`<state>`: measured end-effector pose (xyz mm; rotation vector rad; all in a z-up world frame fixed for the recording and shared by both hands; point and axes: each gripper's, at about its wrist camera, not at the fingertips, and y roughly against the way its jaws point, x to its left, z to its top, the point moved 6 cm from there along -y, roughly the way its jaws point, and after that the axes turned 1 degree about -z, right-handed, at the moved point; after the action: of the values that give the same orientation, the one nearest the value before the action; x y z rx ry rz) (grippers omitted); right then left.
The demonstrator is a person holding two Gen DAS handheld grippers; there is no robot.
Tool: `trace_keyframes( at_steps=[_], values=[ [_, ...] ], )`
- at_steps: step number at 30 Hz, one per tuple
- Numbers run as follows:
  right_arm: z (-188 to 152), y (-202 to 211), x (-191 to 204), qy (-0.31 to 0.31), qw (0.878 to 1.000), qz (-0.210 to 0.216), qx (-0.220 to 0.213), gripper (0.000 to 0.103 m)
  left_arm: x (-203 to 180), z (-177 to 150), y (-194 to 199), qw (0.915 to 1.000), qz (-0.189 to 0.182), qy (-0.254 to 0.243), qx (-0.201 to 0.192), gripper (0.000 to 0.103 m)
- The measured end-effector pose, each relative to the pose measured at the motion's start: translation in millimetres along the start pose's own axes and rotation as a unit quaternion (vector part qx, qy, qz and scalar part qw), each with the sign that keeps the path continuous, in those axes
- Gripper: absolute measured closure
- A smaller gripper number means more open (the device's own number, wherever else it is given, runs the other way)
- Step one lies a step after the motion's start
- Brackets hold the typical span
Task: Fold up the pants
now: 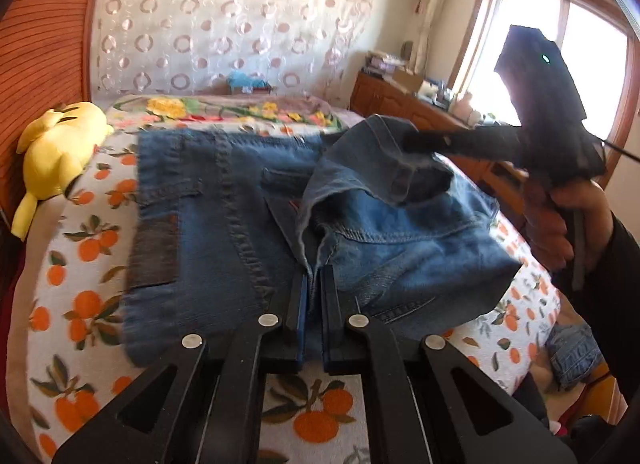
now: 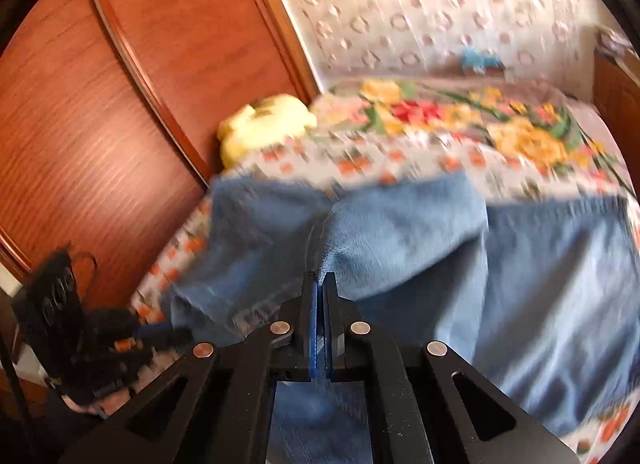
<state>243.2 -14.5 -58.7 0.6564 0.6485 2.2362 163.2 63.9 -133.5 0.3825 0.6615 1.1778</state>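
Blue denim pants (image 1: 240, 204) lie across the orange-print bed cover, waist part spread flat on the left. My left gripper (image 1: 315, 276) is shut on a denim fold at the near edge of the pants. My right gripper (image 1: 416, 140) shows in the left wrist view, held by a hand at the right, shut on a raised flap of denim that it holds above the flat part. In the blurred right wrist view, my right gripper (image 2: 321, 284) is shut on the pants (image 2: 400, 248), with denim draping away beneath it.
A yellow plush toy (image 1: 56, 152) lies at the bed's left edge by the wooden headboard (image 2: 100, 124). A floral blanket (image 1: 224, 108) covers the far end. A wooden dresser (image 1: 392, 100) with clutter stands under the window at the right.
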Motion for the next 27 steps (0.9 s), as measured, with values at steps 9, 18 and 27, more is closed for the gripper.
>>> trace_keyframes(
  at_steps=[9,18,27],
  values=[
    [68,-45,70,0.071,0.997,0.036,-0.013,0.101,35,-4,59,0.9980,0.039,0.026,-0.043,0.097],
    [69,-85,60,0.068,0.998,-0.003,0.015,0.070,63,-12,60,0.9963,0.072,0.042,-0.020,0.083],
    [-6,-29,24,0.084,0.992,-0.095,0.007,0.068,58,0,47,0.9969,0.070,0.034,-0.015,0.056]
  ],
)
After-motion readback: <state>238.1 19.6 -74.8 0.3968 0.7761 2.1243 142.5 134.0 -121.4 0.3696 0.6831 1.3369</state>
